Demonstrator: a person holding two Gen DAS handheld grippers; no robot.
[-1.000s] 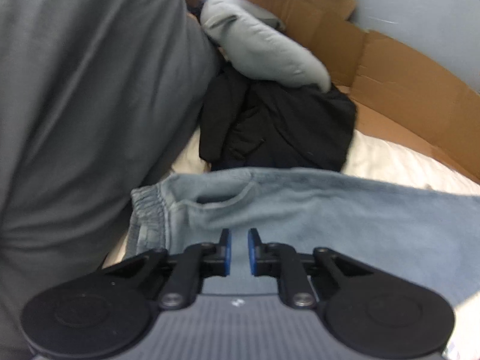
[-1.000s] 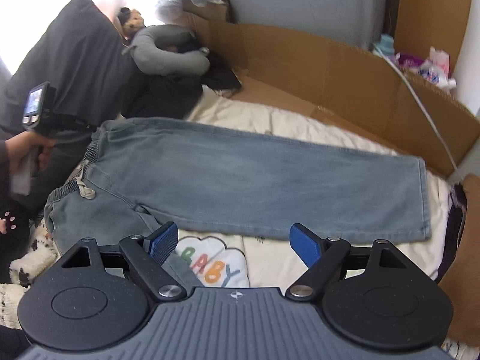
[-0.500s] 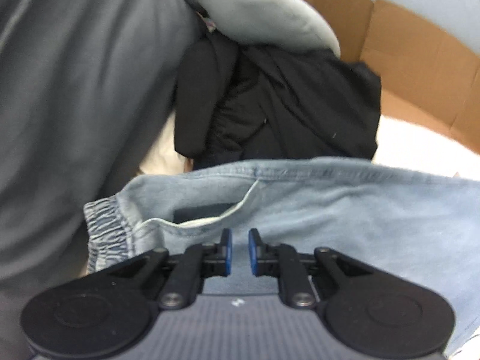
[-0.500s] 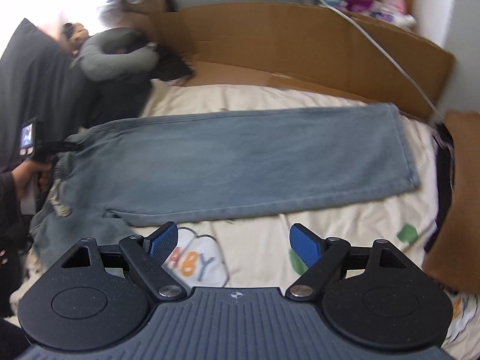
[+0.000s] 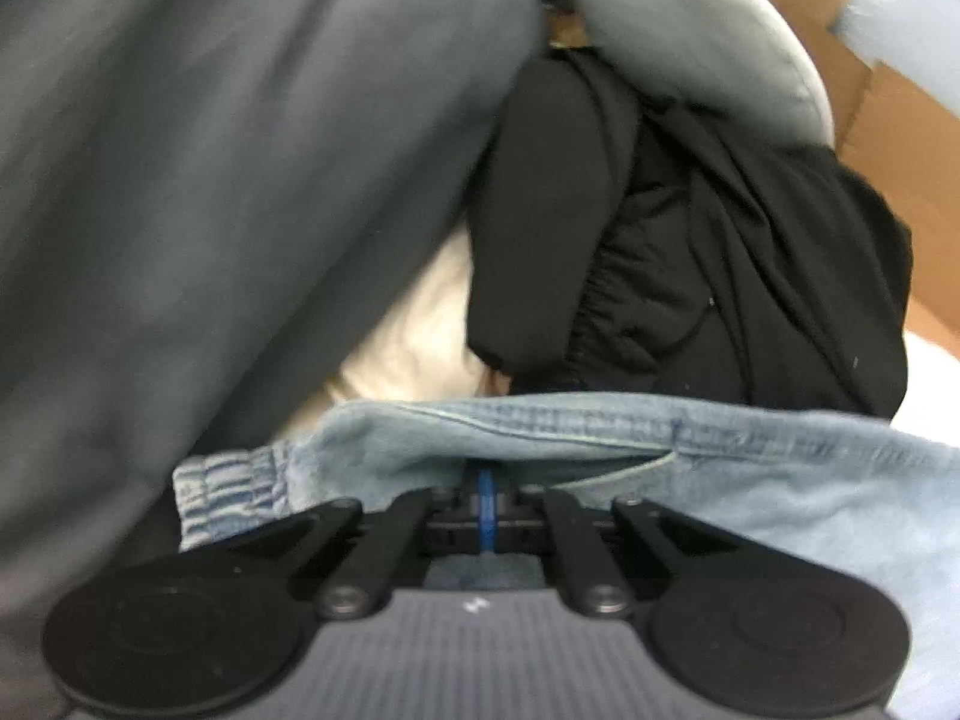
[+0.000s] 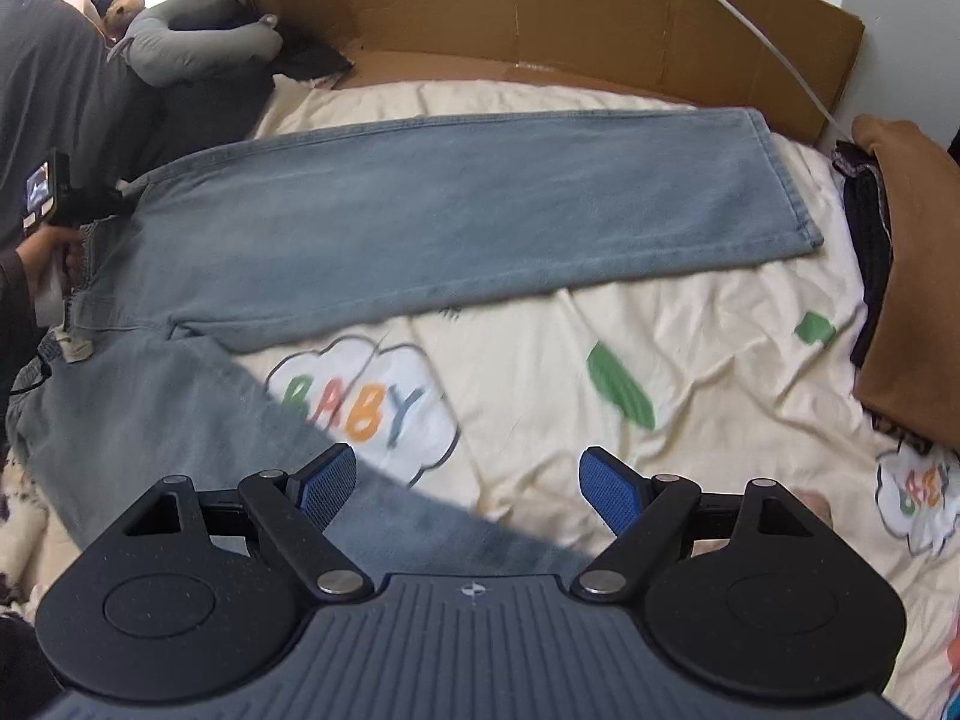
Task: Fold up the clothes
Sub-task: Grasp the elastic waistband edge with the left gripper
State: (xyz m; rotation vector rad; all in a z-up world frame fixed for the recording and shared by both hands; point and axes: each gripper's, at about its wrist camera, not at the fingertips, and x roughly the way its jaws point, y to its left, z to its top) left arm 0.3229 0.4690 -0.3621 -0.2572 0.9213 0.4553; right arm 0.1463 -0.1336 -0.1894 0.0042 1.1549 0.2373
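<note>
Left view hugs, somewhat blurrily, the jeans [image 5: 600,438]; right overlooks them [image 6: 456,204].

right gripper [image 6: 462,483]: jaws wide, bare sheet [image 6: 690,354] ahead and to its right, free | jeans [image 6: 456,210] lie flat across farther ahead | brown pile [image 6: 912,300] blocks far right | cardboard wall [image 6: 570,6] closes the back | left gripper [image 5: 487,501]: grey pillow [image 5: 210,192] crowds its left, black clothes [image 5: 690,252] heaped just ahead
</note>
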